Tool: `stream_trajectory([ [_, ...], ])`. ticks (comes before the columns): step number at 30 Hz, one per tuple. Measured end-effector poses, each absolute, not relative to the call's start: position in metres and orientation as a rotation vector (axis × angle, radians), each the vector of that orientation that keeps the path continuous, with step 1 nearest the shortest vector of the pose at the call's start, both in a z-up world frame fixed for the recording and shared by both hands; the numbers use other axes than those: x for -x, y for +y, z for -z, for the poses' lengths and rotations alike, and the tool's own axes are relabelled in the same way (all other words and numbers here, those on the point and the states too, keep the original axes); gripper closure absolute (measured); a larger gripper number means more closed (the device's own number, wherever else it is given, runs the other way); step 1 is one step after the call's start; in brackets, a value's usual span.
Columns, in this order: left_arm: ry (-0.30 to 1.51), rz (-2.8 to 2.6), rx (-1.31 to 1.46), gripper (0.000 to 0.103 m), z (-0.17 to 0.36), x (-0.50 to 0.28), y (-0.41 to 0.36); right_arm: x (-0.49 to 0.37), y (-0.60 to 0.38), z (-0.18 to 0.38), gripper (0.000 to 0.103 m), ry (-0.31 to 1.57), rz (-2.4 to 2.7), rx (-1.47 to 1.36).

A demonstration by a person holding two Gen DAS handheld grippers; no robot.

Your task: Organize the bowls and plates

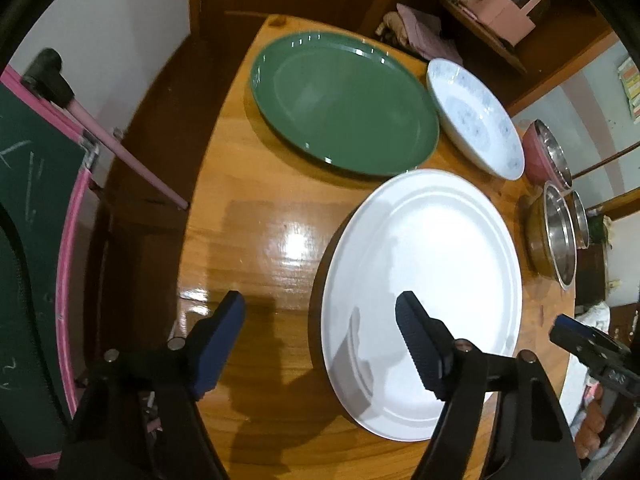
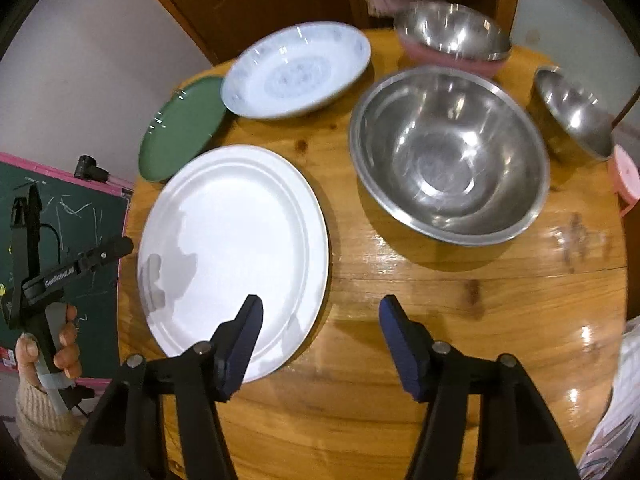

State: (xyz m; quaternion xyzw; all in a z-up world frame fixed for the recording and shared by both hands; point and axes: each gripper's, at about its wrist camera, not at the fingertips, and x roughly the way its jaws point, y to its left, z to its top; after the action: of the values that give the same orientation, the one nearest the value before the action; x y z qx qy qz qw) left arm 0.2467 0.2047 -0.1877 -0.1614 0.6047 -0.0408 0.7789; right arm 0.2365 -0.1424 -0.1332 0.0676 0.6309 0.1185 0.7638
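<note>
Crockery unsorted on desk (image 2: 440,300): white plate (image 2: 234,256), green plate (image 1: 344,106), patterned dish (image 2: 296,68), steel bowls (image 2: 448,156) all separate. Left gripper (image 1: 320,320), right gripper (image 2: 320,320): jaws wide, empty. Stacking apparently not begun.

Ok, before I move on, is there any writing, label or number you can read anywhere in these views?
Nothing reads clearly.
White lettering on the left gripper, on its arm: too small and blurred to read.
Chalk marks on the green chalkboard: scribbles, not words.
Yellow paper on the wall: print too blurred to read.
The white plate, green plate, patterned dish and steel bowls: no text.
</note>
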Motion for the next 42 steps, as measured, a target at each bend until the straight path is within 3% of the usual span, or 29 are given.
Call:
stream_trajectory([
  [2, 1.321, 0.107, 0.351, 0.030, 0.192, -0.247, 0.203, -0.241, -0.143, 0.144, 0.046, 1.397, -0.258, -0.169],
  [5, 1.342, 0.140, 0.372, 0.044, 0.196, -0.247, 0.203, -0.247, -0.144, 0.157, 0.048, 1.424, -0.261, -0.191],
  [8, 1.361, 0.157, 0.380, 0.048, 0.198, -0.249, 0.202, -0.250, -0.143, 0.168, 0.052, 1.447, -0.259, -0.212],
  [11, 1.375, 0.188, 0.387, 0.058, 0.200, -0.250, 0.199, -0.255, -0.142, 0.176, 0.060, 1.468, -0.281, -0.242],
  [15, 1.385, 0.199, 0.377, 0.061, 0.200, -0.249, 0.195, -0.258, -0.139, 0.183, 0.074, 1.493, -0.299, -0.264],
  [17, 1.401, 0.219, 0.383, 0.072, 0.201, -0.249, 0.194, -0.260, -0.135, 0.186, 0.081, 1.505, -0.307, -0.272],
  [18, 1.406, 0.221, 0.384, 0.072, 0.202, -0.249, 0.194, -0.260, -0.135, 0.187, 0.084, 1.508, -0.312, -0.276],
  [21, 1.415, 0.218, 0.366, 0.074, 0.203, -0.248, 0.191, -0.261, -0.133, 0.185, 0.084, 1.504, -0.308, -0.269],
  [25, 1.426, 0.206, 0.358, 0.086, 0.204, -0.248, 0.191, -0.264, -0.126, 0.185, 0.085, 1.491, -0.295, -0.250],
  [33, 1.398, 0.203, 0.367, 0.087, 0.184, -0.238, 0.185, -0.257, -0.127, 0.171, 0.085, 1.471, -0.269, -0.227],
  [42, 1.333, 0.235, 0.372, 0.087, 0.124, -0.199, 0.182, -0.228, -0.134, 0.123, 0.085, 1.449, -0.255, -0.249],
])
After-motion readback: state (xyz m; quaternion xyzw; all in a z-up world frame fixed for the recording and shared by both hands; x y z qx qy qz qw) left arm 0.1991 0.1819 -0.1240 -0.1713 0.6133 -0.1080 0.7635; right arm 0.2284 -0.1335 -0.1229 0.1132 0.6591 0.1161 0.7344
